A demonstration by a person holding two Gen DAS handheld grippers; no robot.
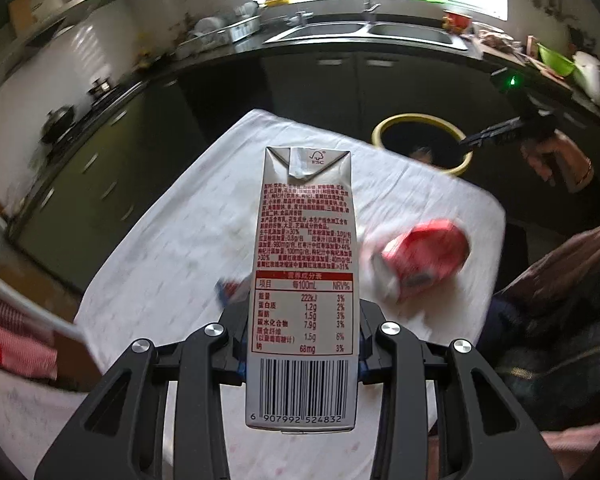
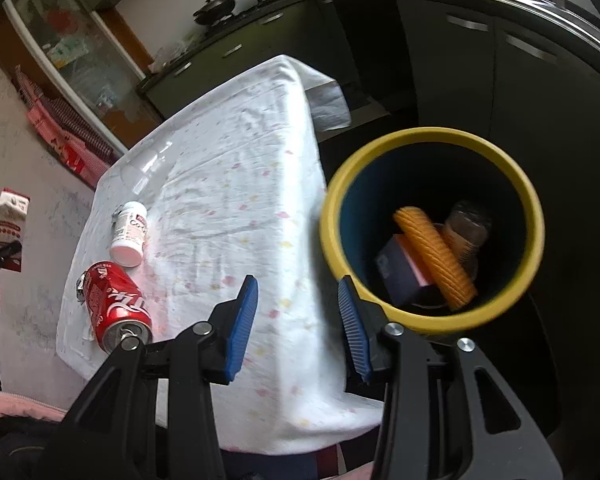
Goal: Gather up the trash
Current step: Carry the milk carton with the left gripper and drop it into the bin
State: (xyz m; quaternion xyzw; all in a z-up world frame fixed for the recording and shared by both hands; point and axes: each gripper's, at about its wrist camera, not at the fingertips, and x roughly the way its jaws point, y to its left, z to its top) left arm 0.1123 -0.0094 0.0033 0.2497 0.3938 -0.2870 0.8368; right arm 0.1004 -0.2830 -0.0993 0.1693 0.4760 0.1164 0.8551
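My left gripper (image 1: 302, 344) is shut on a grey drink carton (image 1: 304, 280) and holds it upright above the white-clothed table (image 1: 172, 264). The carton also shows at the far left of the right wrist view (image 2: 10, 220). A red cola can (image 2: 116, 306) lies on its side on the cloth, blurred in the left wrist view (image 1: 424, 256). A white pill bottle (image 2: 130, 234) lies beside it. My right gripper (image 2: 300, 320) is open and empty, near the rim of the yellow-rimmed bin (image 2: 432, 142), which holds several pieces of trash. The bin shows beyond the table in the left wrist view (image 1: 380, 128).
Dark kitchen cabinets (image 1: 400, 88) and a counter with a sink (image 1: 364, 32) stand behind the table. A stove with pans (image 2: 236, 0) is at the back left. My right gripper and hand show over the bin in the left wrist view (image 1: 532, 136).
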